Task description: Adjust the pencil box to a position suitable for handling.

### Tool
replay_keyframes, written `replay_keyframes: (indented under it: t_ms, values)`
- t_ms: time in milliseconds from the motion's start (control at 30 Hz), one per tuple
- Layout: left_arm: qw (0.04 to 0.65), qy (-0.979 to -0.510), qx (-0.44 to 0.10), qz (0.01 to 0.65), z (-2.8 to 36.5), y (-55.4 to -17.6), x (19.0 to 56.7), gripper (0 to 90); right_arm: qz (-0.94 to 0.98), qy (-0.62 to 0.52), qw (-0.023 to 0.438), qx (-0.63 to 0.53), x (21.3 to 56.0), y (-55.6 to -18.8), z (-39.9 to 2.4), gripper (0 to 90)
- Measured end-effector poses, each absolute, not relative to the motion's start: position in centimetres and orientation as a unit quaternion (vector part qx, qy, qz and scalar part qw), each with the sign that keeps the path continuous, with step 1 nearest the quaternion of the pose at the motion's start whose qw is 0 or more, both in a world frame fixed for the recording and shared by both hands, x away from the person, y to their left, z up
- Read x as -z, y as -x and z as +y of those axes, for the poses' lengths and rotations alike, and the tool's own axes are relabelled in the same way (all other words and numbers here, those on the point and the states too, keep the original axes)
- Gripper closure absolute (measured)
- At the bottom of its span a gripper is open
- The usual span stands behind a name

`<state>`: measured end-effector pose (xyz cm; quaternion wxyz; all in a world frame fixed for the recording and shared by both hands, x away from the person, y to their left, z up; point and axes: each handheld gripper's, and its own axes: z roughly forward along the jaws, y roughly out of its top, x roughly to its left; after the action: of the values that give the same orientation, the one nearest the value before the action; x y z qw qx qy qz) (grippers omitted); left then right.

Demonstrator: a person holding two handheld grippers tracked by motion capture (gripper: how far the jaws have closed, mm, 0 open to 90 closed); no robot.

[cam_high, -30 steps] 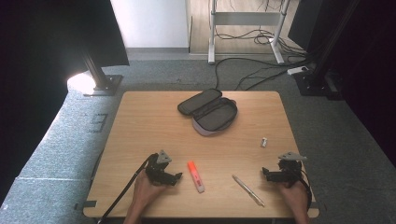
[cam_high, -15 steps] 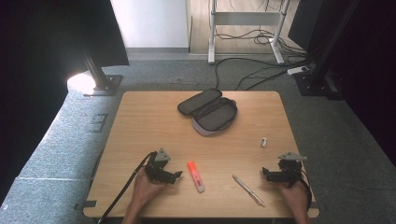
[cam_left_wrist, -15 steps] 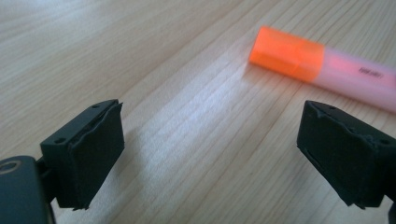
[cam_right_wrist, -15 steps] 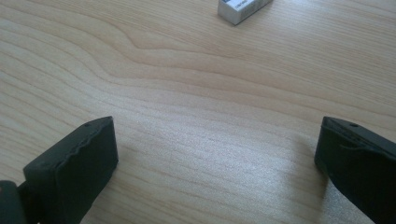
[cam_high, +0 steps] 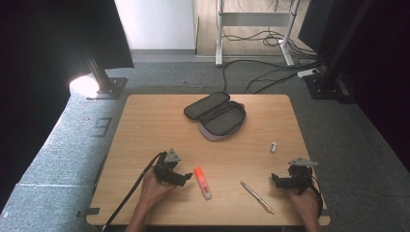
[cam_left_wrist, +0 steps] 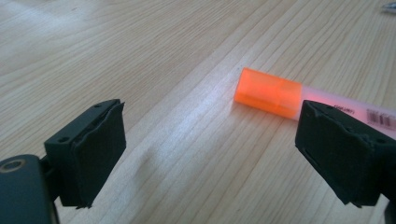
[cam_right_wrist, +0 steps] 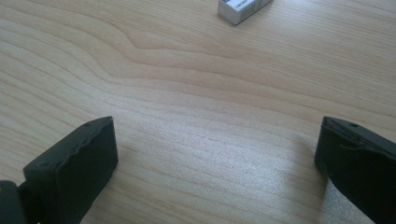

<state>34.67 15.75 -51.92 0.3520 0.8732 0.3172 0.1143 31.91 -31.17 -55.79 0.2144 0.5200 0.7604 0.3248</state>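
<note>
Left gripper view puts the orange highlighter (cam_left_wrist: 299,100) just off my left claw (cam_left_wrist: 219,163), whose spread jaws, just narrowing, hold nothing. It lies flat on the worktop (cam_high: 145,130), long axis running away from me; my right claw (cam_high: 280,180) rests released, farther away.

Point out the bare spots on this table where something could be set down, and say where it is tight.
The widest bare wood on the table lies left of the open pencil case, above the left gripper. A smaller patch sits between the case and the pen. It is tight along the near edge: highlighter, pen and right gripper, with the eraser just above.
</note>
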Motion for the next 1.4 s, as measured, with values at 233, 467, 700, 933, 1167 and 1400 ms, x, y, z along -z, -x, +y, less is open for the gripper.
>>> replay_keyframes:
  t_ms: [233,467,700,933,1167,1400]
  values:
    - [0.355,-0.875,-0.109,0.312,15.1,-35.3,51.3,9.3,0.76,-0.52,0.214,-0.325,55.8,-31.9,-31.2,0.0]
    - [0.355,-0.878,-0.11,0.302,14.1,-36.4,50.5,9.7,0.76,-0.52,0.214,-0.325,55.8,-31.9,-31.2,0.0]
    - [0.356,-0.881,-0.11,0.291,12.8,-37.3,49.8,11.6,0.76,-0.52,0.214,-0.325,55.8,-31.9,-31.2,0.0]
    - [0.358,-0.882,-0.095,0.29,11.4,-38.7,49.1,14.0,0.76,-0.52,0.214,-0.325,55.8,-31.9,-31.2,0.0]
    - [0.364,-0.882,-0.096,0.283,10.4,-40.0,48.8,14.3,0.76,-0.52,0.214,-0.325,55.8,-31.9,-31.2,0.0]
    - [0.353,-0.892,-0.086,0.267,9.2,-41.2,48.6,14.4,0.761,-0.52,0.214,-0.325,55.8,-31.9,-31.2,0.0]
